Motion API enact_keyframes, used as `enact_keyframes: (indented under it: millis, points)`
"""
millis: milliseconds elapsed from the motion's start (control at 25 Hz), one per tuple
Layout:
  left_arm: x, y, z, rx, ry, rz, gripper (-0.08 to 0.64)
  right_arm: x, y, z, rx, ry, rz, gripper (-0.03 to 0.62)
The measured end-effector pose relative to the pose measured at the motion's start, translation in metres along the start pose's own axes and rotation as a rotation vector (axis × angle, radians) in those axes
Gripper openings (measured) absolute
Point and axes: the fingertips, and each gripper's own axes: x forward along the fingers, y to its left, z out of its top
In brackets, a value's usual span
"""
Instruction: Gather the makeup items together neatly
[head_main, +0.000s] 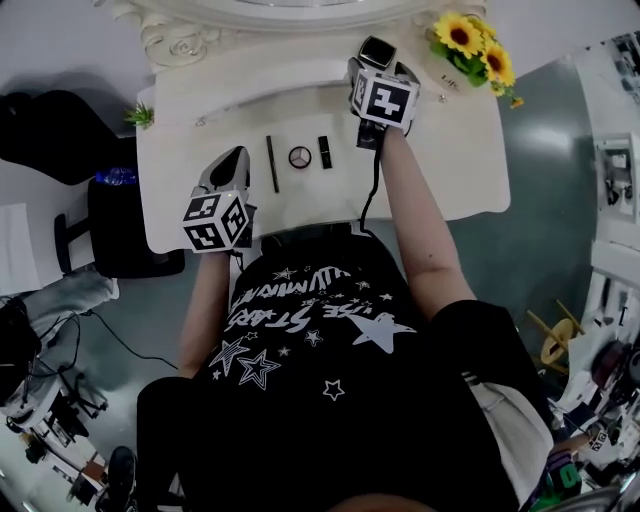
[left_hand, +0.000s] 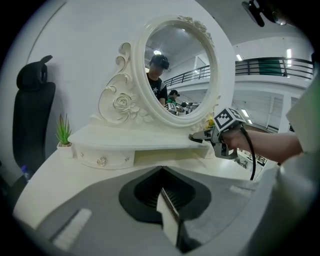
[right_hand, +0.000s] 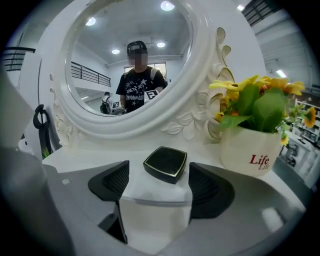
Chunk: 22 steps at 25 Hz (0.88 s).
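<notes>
A white vanity bench (head_main: 440, 170) with an ornate oval mirror (left_hand: 175, 65) is seen, and a person in a black star-printed shirt is at its front edge. On the raised shelf (right_hand: 90, 159) under the mirror, a square black compact (right_hand: 165, 164) with a gold edge lies flat. The right tongs (right_hand: 158, 186) are released, with one jaw set on either side of this compact and a gap visible on both sides. A white pot of sunflowers (right_hand: 250, 150) is placed just beside it, to the right.

On the lower bench top, a thin dark pencil (head_main: 272, 163), a round compact (head_main: 300, 157) and a dark lipstick tube (head_main: 324, 151) are laid in a row, near one another but apart. The left tongs (left_hand: 162, 172) are clenched on nothing, over the bench's left front, near the pencil. A small green plant (head_main: 140, 116) is set at the far left corner.
</notes>
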Motion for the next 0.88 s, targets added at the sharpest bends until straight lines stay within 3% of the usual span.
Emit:
enact_keyframes:
  millis: [440,720,880]
  points:
    - [0.009,0.029,0.002,-0.022,0.027,0.009,0.0,0.028,-0.012,0.004,-0.003,0.066,-0.154,0.397]
    - [0.013,0.037,0.002,-0.027,0.037,-0.001,0.0,0.036,-0.016,0.004,0.03,0.088,-0.188,0.413]
    - [0.013,0.038,0.002,-0.026,0.039,-0.005,0.0,0.035,-0.017,0.004,0.03,0.086,-0.186,0.38]
